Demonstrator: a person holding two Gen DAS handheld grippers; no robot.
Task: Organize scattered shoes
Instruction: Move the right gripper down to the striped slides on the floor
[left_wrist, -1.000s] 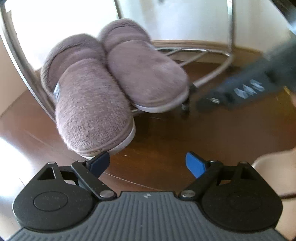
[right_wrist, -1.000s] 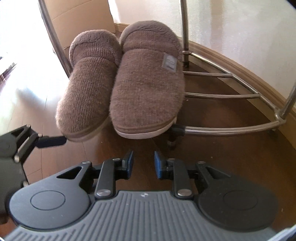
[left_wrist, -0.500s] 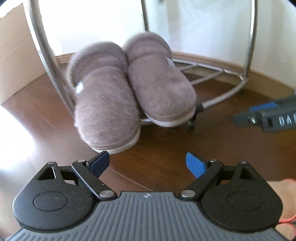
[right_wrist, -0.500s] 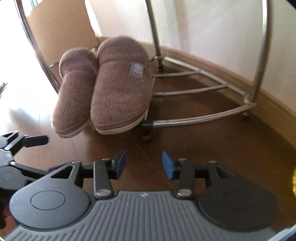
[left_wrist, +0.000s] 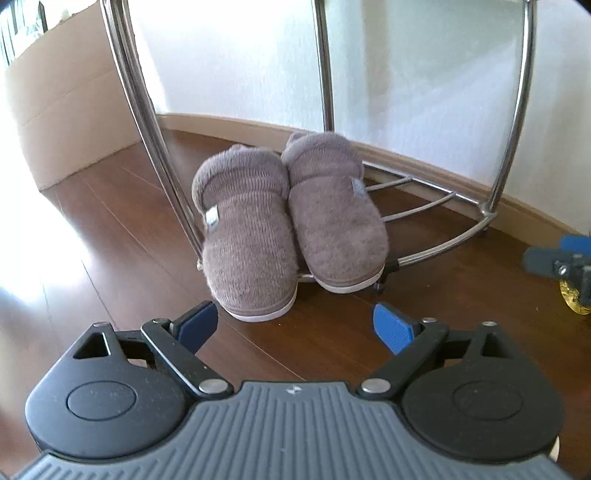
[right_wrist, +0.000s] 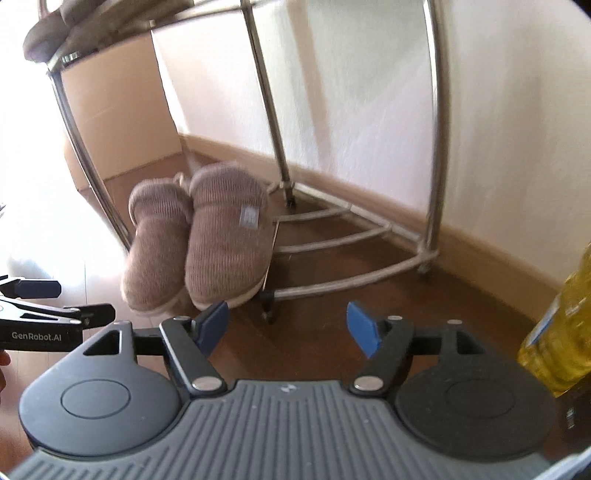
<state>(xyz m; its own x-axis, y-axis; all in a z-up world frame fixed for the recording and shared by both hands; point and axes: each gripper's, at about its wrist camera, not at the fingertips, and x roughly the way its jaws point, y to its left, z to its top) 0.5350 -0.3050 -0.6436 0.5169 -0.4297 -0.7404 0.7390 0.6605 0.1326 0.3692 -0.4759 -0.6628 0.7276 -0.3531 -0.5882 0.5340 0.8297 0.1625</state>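
Slippers (left_wrist: 288, 229) (a pair) on rack (left_wrist: 424, 254).

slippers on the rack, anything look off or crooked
Slightly. The slippers sit side by side on the rack's lowest rails, but the left one's toe overhangs the front rail further than the right one's, so the toes don't line up. No damage shows.

1. The place looks like a home: dark wood plank floor (left_wrist: 110, 236) and a pale wall with a baseboard (left_wrist: 424, 155).
2. A chrome shoe rack (left_wrist: 424, 254) stands against that wall, holding plush slippers (left_wrist: 288, 229).
3. A cardboard box (left_wrist: 66, 110) sits left of the rack.
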